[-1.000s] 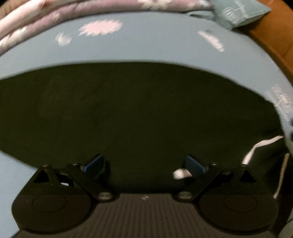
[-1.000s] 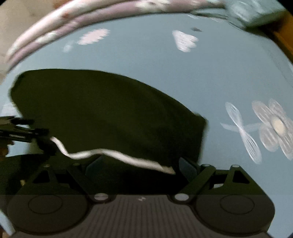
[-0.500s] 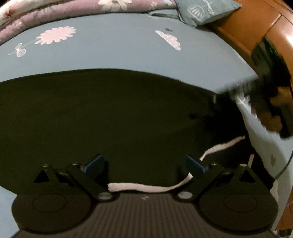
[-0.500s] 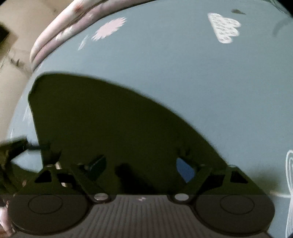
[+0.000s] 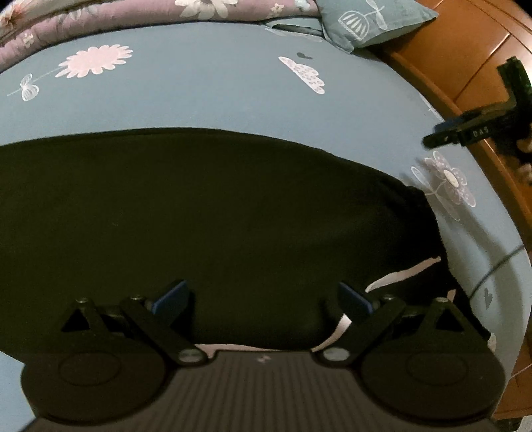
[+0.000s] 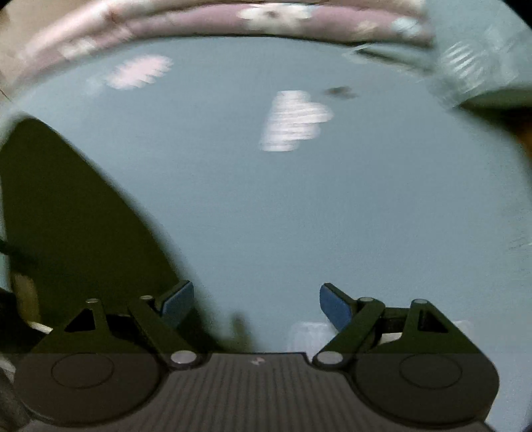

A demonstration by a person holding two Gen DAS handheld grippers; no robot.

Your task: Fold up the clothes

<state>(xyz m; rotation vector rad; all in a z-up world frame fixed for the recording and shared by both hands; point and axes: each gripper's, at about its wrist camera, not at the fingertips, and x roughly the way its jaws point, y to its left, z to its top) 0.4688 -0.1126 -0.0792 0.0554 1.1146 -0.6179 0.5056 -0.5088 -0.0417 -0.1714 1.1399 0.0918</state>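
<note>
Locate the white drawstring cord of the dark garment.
In the left wrist view, the white drawstring cord lies lower right on the dark garment, beside the right fingertip.

— What do we see under our right gripper?
— Its jaws stand wide with nothing between them, above the blue bedsheet.
— And the dark garment?
— It lies at our left; everything is blurred.

One black garment, one white drawstring, one pillow, two tools

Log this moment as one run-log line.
left tongs: open, over dark garment | right tongs: open, empty, over bedsheet
</note>
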